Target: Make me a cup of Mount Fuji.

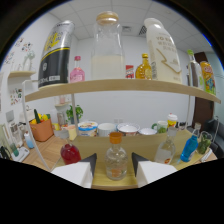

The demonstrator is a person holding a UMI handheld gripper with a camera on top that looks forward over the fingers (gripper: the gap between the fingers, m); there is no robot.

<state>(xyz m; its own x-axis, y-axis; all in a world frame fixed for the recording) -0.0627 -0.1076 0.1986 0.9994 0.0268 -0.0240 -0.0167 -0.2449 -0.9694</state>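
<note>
Fingers of the hand-held gripper (114,167) are standing wide around the orange-capped bottle (116,159) on the bench (145,145), nothing gripped or poured yet, I reckon.

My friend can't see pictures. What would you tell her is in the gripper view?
The gripper is open, with a small clear bottle with an orange cap standing between its fingers on a wooden table. Beyond it are a red bottle, a blue bottle and a row of bowls. A shelf above holds tall bottles.
</note>
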